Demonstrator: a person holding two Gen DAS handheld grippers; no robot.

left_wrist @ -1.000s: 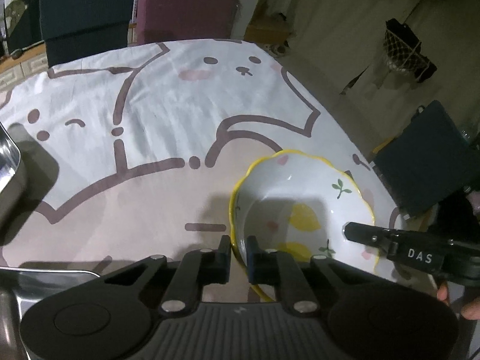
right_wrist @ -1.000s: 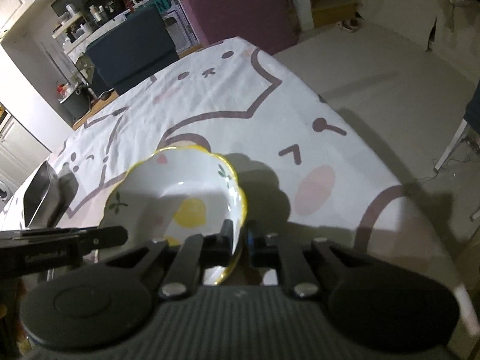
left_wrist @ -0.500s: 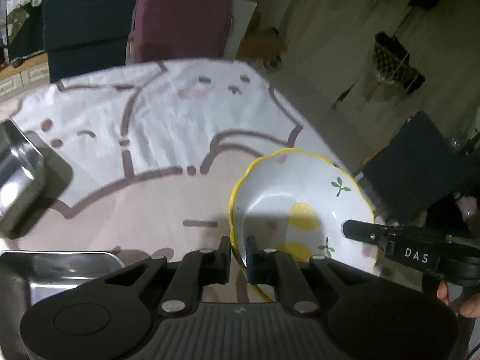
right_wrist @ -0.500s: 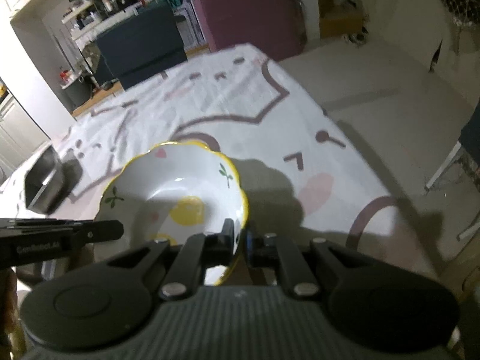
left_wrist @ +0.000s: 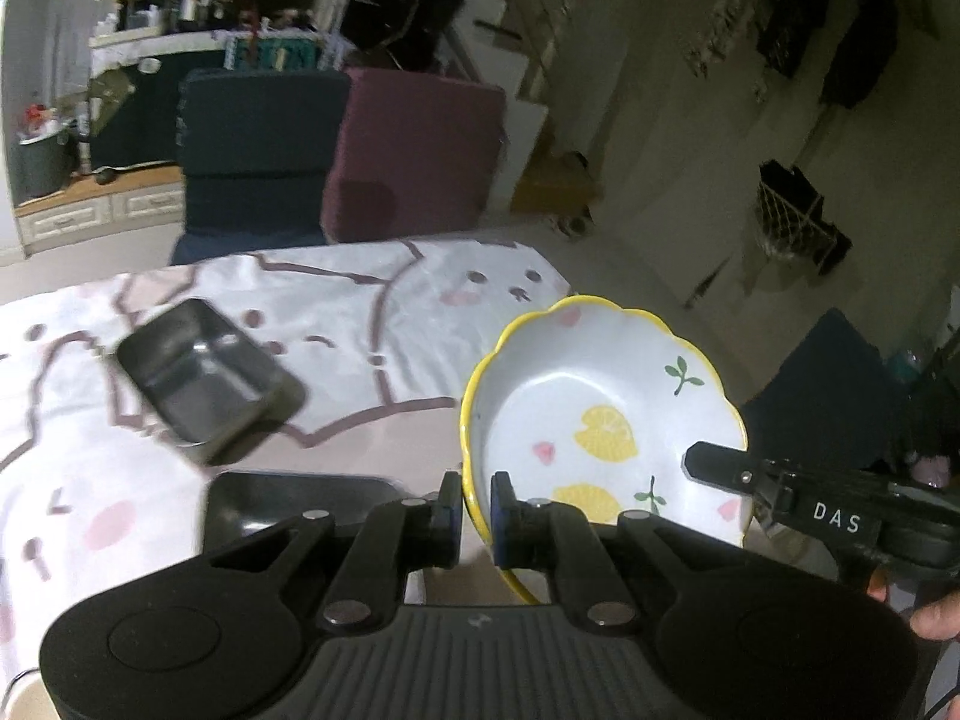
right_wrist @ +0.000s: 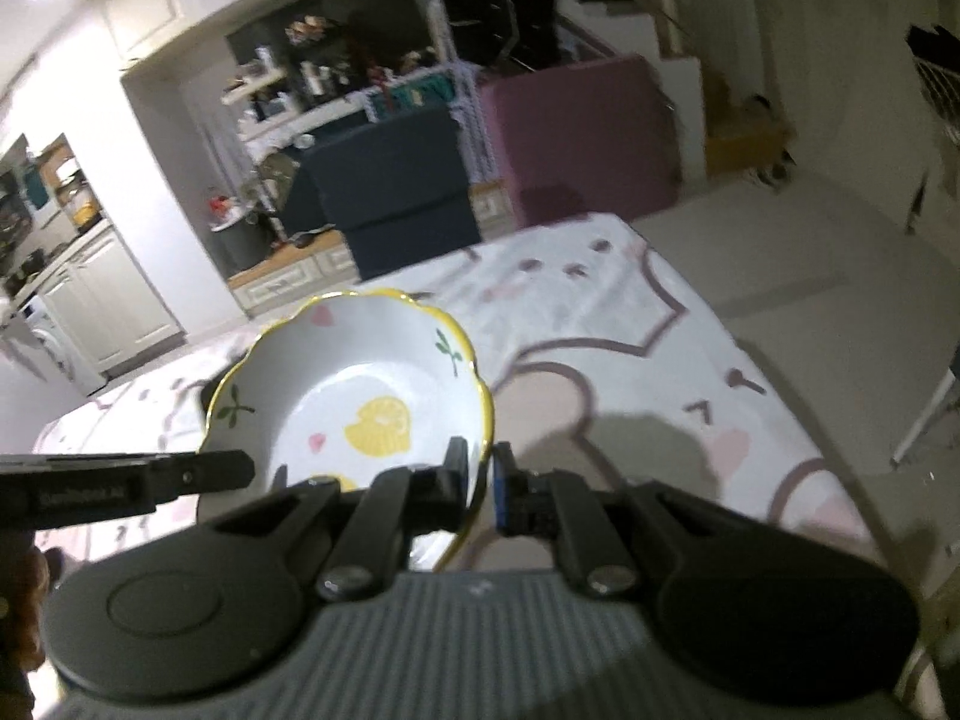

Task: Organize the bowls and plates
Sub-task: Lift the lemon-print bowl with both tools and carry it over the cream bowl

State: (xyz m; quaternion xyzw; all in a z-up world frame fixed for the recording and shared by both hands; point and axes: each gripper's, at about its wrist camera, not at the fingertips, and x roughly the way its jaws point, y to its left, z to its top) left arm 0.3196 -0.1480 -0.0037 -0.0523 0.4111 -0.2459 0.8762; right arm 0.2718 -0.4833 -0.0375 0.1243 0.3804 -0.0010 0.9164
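A white bowl [left_wrist: 600, 408] with a yellow scalloped rim and lemon prints is held in the air above the table by both grippers. My left gripper [left_wrist: 476, 501] is shut on its left rim. My right gripper [right_wrist: 480, 474] is shut on its right rim; the bowl also shows in the right wrist view [right_wrist: 354, 396]. Each gripper's fingers reach into the other's view, at the bowl's far side. The bowl is tilted slightly toward the cameras.
A cat-print tablecloth [left_wrist: 372, 324] covers the table. A small steel tray [left_wrist: 204, 378] lies on it at the left, and a second steel tray [left_wrist: 300, 495] lies just ahead of my left fingers. Navy and maroon chairs [left_wrist: 336, 156] stand beyond the far edge.
Both grippers have lifted the bowl well above the table and tipped the views upward. The steel trays have come into the left wrist view below.
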